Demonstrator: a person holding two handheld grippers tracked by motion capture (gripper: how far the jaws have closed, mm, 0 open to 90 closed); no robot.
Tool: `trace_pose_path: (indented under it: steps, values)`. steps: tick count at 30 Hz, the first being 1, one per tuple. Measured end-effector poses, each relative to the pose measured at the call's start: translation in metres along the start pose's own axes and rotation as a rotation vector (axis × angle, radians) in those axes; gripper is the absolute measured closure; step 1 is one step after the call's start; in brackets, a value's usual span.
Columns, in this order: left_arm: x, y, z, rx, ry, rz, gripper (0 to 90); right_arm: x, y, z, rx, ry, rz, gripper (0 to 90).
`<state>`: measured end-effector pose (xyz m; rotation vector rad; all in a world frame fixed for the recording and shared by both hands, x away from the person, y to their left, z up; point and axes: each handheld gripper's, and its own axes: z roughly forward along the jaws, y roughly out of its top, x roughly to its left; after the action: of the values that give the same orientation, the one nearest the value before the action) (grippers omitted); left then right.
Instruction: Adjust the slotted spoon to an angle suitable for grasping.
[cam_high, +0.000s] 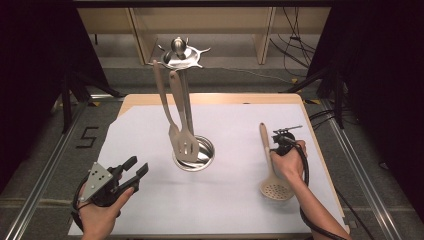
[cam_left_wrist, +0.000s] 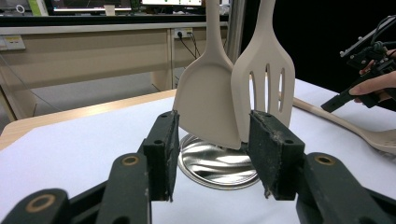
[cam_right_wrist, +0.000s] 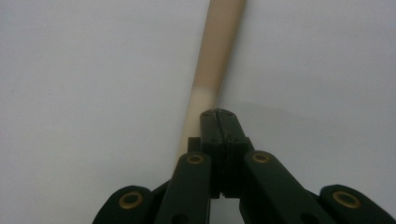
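R gripper (cam_right_wrist: 219, 116): jaws closed, empty, tips just beside skimmer handle (cam_right_wrist: 212, 70) on white sheet (cam_high: 225, 200). L gripper (cam_left_wrist: 212, 154): jaws apart, empty, facing hanging spatulas (cam_left_wrist: 233, 93).

Your left gripper (cam_high: 132, 171) carries a grey three-cornered plate (cam_high: 97, 177); both grippers have black jaws with brass-ringed pivots, and black cables trail from them.

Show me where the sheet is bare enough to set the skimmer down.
Free: the sheet left of the rack, and the near strip between left gripper and skimmer. Crowded: around the rack's base, under its two hanging turners.
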<state>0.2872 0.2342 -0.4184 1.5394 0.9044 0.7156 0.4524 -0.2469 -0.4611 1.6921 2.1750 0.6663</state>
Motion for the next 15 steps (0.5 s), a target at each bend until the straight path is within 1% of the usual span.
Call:
trace_pose_path:
  steps: [2, 3, 5, 8, 11, 12, 13, 14, 15]
  values:
    - [0.0001, -0.0003, 0.0002, 0.004, -0.001, -0.001, 52.7, -0.0006, 0.0, 0.0005, -0.004, 0.0, -0.015, 90.0]
    - [0.0004, -0.0007, 0.0011, -0.001, -0.004, 0.001, 52.7, 0.0015, 0.0009, -0.0002, -0.002, -0.002, 0.013, 90.0]
    - [0.0008, -0.001, 0.0023, -0.009, -0.01, 0.003, 52.7, 0.002, 0.0004, 0.0002, 0.007, 0.005, -0.006, 90.0]
    - [0.0, -0.0007, 0.0017, 0.004, 0.0, -0.003, 52.7, 0.0016, 0.0003, -0.0011, 0.014, 0.013, -0.014, 90.0]
    - [-0.0003, -0.0013, 0.0024, 0.008, -0.003, -0.004, 52.7, 0.0008, -0.0002, 0.0003, 0.006, 0.021, -0.009, 90.0]
    - [0.0, -0.0014, 0.0031, 0.004, -0.007, 0.002, 52.7, -0.0026, -0.0003, 0.0017, -0.015, 0.017, -0.033, 90.0]
    - [-0.0001, -0.0017, 0.0042, -0.004, -0.014, -0.001, 52.7, -0.0024, -0.0007, 0.0018, 0.004, 0.019, -0.01, 90.0]
    - [-0.0006, -0.0015, 0.0036, 0.004, -0.008, -0.001, 52.7, -0.0004, -0.0008, 0.0018, 0.013, 0.018, 0.03, 90.0]
    - [-0.001, -0.0013, 0.003, 0.011, -0.005, -0.002, 52.7, -0.0041, -0.0009, 0.0054, -0.008, 0.006, -0.004, 90.0]
